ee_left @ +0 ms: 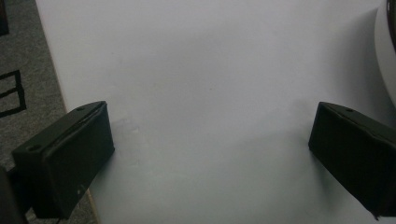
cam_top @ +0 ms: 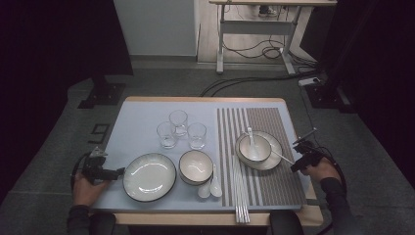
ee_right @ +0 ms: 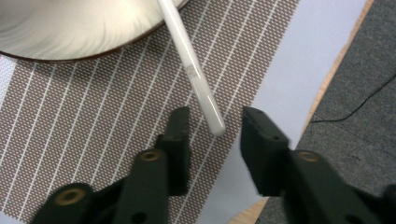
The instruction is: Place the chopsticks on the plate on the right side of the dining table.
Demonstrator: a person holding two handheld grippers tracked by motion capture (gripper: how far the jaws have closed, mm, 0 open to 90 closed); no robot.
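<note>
The right gripper is standing with jaws parted around the tip of a white chopstick, pads not pressing. The chopstick, slender and glossy, is leaning on the plate at upper left. Judged next: release or re-grip. The left gripper is resting open.

Three clear drinking glasses are counted on the table. Two plates are seen: one large dark-rimmed plate and one plate under a bowl. Two bowls are counted. Three white spoons are seen, and one bundle of white chopsticks, number unclear. One striped placemat is laid out.
</note>
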